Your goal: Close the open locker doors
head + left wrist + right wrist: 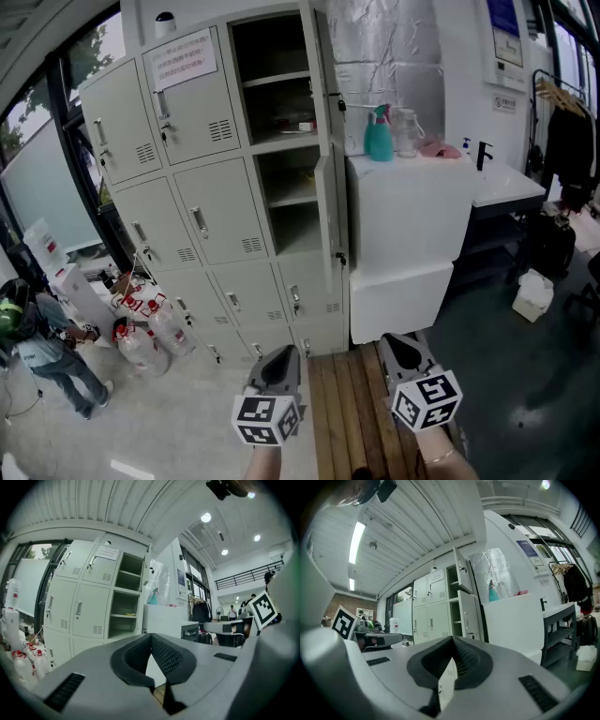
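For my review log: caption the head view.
Left gripper and right gripper, shut, face lockers; upper door and lower door open.

White counter point(412, 216), wooden slat flooring point(342, 403), large window point(42, 178), bright ceiling lamps point(205, 517)

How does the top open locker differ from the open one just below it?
The top open locker is in the top row; the middle open locker sits directly under it. The top one holds a small reddish item on its floor, the middle one a yellowish thing on its shelf. Both stand open, with one shelf inside.
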A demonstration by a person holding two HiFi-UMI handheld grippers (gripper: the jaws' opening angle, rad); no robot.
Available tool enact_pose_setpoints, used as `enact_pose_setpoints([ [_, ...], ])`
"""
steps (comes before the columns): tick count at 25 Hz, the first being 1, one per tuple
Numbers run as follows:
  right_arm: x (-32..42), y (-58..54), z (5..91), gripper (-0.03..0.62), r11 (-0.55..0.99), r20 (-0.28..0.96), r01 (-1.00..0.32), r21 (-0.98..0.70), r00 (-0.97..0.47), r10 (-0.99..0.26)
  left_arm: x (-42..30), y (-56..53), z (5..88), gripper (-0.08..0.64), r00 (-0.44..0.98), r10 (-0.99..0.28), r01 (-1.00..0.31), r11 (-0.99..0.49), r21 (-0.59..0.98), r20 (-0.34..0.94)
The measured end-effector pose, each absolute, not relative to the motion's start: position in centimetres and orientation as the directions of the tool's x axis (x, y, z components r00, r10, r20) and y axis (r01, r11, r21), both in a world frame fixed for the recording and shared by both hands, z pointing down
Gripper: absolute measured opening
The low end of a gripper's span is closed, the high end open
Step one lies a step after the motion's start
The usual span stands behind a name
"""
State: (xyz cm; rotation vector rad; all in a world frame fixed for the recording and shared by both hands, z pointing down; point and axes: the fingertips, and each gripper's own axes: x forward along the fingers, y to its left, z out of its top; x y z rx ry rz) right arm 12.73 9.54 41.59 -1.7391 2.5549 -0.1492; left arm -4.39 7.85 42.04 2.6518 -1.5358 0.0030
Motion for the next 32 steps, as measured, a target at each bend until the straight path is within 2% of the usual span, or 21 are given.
enact_pose_setpoints([
  [22,16.6,8.0,41.5,0.003,0.403,-0.039,-0.896,-0.186,-0.403,-0.914,-0.3,6.2,42.7,0.020,0.475,-0.878,-0.880,-0.473,0.048,0.063],
  [32,17.4,6.8,37.1,0.130,0.472,-0.144,-0.869,-0.148,-0.453,-0.880,-0.5,5.6,39.6,0.020,0.431,-0.902,-0.903,-0.431,0.005,0.009],
])
